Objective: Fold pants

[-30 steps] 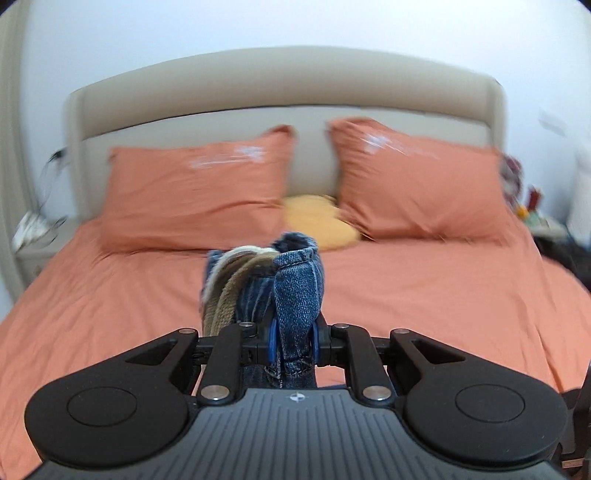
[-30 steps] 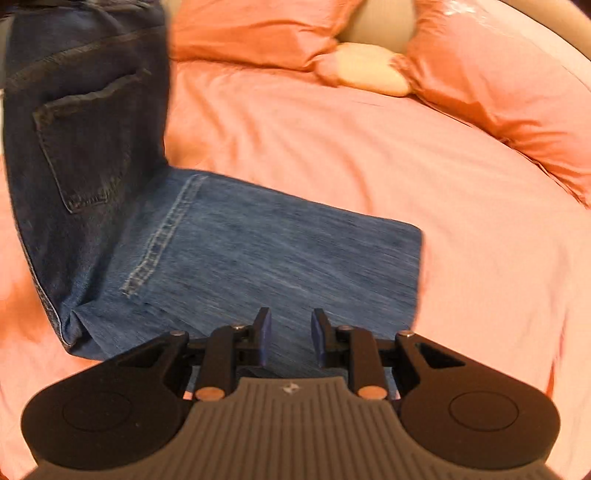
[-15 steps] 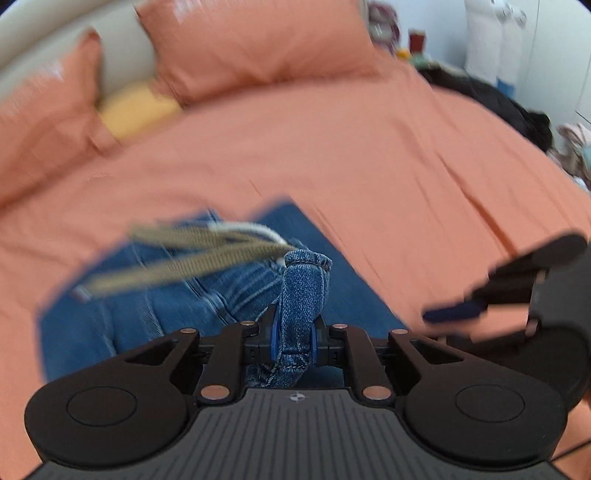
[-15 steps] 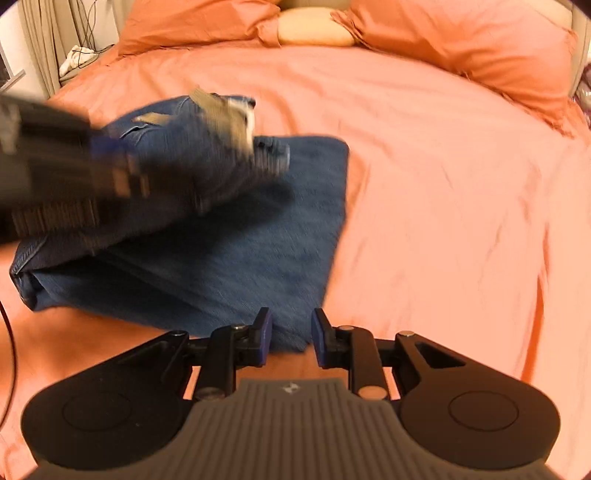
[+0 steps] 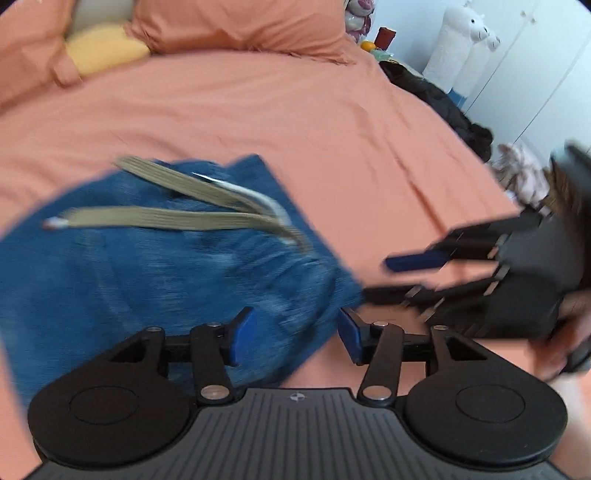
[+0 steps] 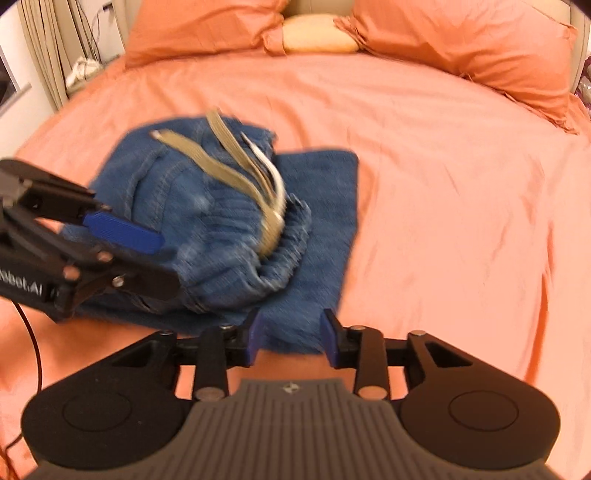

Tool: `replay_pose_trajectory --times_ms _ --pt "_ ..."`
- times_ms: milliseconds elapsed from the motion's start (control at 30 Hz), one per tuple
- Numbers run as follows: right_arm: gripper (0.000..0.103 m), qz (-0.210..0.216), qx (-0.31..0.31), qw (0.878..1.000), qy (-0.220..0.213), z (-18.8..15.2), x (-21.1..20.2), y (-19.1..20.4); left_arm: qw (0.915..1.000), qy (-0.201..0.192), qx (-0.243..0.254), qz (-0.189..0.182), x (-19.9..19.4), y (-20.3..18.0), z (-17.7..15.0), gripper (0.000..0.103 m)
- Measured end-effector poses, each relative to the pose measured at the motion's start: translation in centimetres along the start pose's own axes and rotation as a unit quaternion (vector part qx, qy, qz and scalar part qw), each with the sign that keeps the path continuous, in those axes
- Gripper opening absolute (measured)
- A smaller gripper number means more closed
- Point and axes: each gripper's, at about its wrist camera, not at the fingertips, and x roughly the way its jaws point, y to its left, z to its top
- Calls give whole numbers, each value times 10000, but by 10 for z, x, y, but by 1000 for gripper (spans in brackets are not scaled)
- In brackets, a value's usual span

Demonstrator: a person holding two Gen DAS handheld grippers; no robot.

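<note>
Blue jeans (image 5: 155, 266) lie folded on the orange bed (image 5: 295, 110), the waist part with a khaki belt (image 5: 184, 218) heaped on top of the leg part. They also show in the right wrist view (image 6: 221, 229), belt (image 6: 243, 173) on top. My left gripper (image 5: 293, 334) is open, its fingers at the near edge of the jeans and holding nothing. My right gripper (image 6: 291, 339) is open and empty just before the jeans' near edge. Each gripper shows in the other's view, the left one (image 6: 122, 229) and the right one (image 5: 417, 258).
Two orange pillows (image 6: 461, 44) and a yellow cushion (image 6: 317, 35) lie at the head of the bed. A bedside table with items (image 5: 373, 40), dark clothes (image 5: 443, 99) and white plush toys (image 5: 461, 48) are on the right side. A curtain and cables (image 6: 74, 55) are on the left.
My left gripper swung the held waistband down onto the leg part, then opened and let it go. The right gripper stayed open near the jeans' edge.
</note>
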Motion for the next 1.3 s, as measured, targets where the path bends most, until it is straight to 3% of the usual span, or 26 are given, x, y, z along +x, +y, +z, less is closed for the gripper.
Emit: replay_pose_trajectory --times_ms 200,367,500,533,567,600,633,733,767,833,900,967,1133,1233,1300 --pt "41 174 279 9992 -237 30 -5 15 9967 92 307 752 -35 42 -37 64" --pt "34 236 700 9973 -56 48 27 17 9950 263 174 952 -51 67 -81 67" --pt "35 56 861 9960 243 51 56 11 9953 386 39 886 -57 78 -116 69" --pt "33 69 1001 9946 278 51 60 9 9952 398 29 897 -56 79 -122 70" --pt "20 140 1156 9927 297 51 62 6 9950 399 30 917 -55 79 -127 72" --pt "19 217 1236 9916 308 53 61 6 9947 387 38 954 -53 79 -132 73" --pt "11 114 1159 9928 277 56 57 10 9941 376 58 1013 -51 79 -136 73" --pt "4 -33 512 9987 67 68 29 31 9921 335 61 1209 -44 81 -140 62" --pt "0 4 387 9993 4 72 17 37 9912 295 58 1287 -43 81 -141 50" --pt "0 79 164 9997 -143 77 -7 47 9904 313 -4 1345 -42 83 -141 41" --pt "0 43 -51 9996 -273 76 -28 53 9875 301 53 1545 -43 82 -141 23" --pt "0 -83 -83 9996 -263 68 -38 50 9851 247 126 1699 -47 80 -142 16" --pt "0 -80 405 9991 116 25 -21 24 9813 354 311 1868 -52 79 -145 8" --pt "0 261 899 9955 125 12 -8 11 9800 378 366 1918 -53 76 -145 8" --pt "8 329 1094 9935 -9 17 -10 8 9797 439 340 1927 -52 77 -143 9"
